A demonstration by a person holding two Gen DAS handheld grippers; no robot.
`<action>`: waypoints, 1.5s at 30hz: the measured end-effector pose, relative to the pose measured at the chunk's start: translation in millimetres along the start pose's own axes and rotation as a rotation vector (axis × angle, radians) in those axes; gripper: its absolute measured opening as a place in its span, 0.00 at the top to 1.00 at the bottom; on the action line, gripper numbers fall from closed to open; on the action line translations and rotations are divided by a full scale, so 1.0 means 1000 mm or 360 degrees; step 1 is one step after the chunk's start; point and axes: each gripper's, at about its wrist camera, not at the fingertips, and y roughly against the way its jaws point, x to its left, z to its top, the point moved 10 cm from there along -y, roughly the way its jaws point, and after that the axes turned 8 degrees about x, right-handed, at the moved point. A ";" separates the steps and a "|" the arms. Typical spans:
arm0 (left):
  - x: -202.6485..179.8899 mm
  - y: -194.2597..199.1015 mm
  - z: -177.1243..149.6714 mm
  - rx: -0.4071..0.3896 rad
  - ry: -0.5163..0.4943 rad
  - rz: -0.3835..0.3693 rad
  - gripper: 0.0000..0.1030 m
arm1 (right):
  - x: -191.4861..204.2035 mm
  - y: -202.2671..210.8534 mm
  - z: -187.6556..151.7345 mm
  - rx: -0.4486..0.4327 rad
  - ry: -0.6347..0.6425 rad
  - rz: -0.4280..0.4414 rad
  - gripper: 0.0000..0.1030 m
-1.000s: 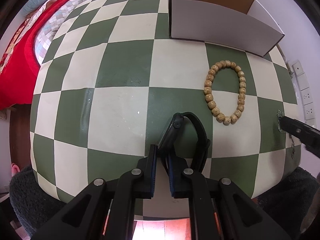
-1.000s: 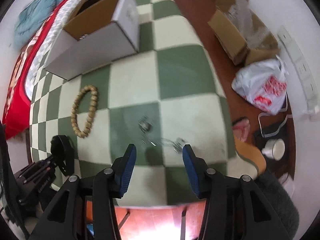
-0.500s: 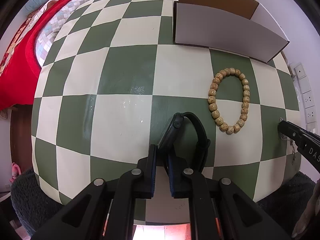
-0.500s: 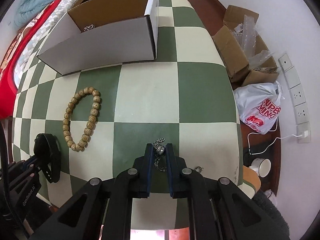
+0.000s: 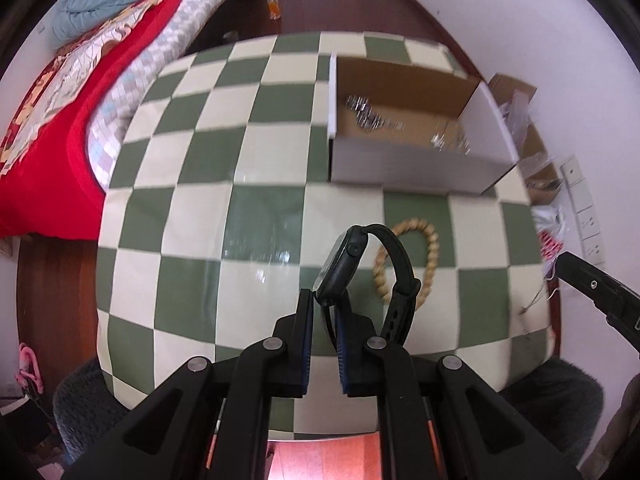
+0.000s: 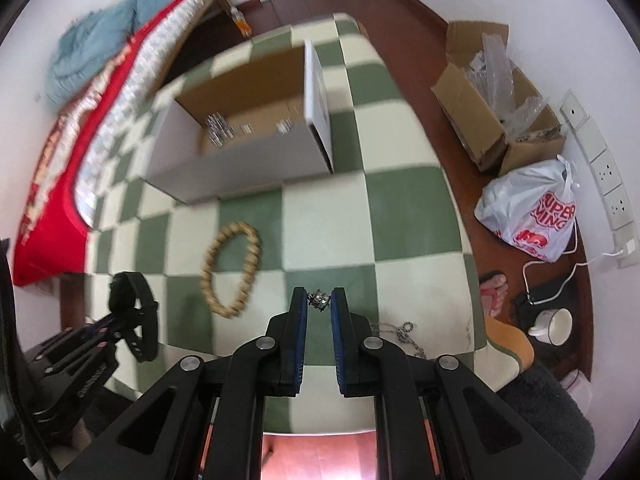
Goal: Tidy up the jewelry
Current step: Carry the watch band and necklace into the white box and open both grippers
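Observation:
My left gripper is shut on a black smartwatch and holds it above the green-and-cream checkered table; the watch also shows in the right wrist view. My right gripper is shut on a silver chain necklace lifted off the table, with its chain hanging down to the right. A wooden bead bracelet lies on the table between the grippers. An open cardboard box at the far side holds several silver pieces.
A red bed lies left of the table. On the floor at the right are a cardboard box of plastic, a white plastic bag, a cup and wall sockets. A dark cushion sits at the near edge.
Both grippers have risen and pulled back from the table with their loads. The right gripper, open a second ago, shut on the necklace and lifted it. The box interior now shows.

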 end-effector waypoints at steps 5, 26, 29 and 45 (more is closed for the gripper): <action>-0.005 0.024 0.023 -0.0035 0.0026 -0.0059 0.93 | 0.021 0.041 0.020 -0.0107 0.0027 0.0041 0.88; -0.012 0.058 0.117 -0.0112 0.0030 -0.0042 0.93 | 0.065 0.133 0.122 -0.0365 0.0146 0.0006 0.88; -0.015 0.064 0.129 -0.0126 0.0024 -0.0066 0.93 | 0.074 0.151 0.135 -0.0409 0.0172 0.0017 0.88; -0.032 0.010 0.184 0.0163 0.0049 -0.0320 0.90 | 0.075 0.058 0.177 -0.0119 0.0116 0.0022 0.88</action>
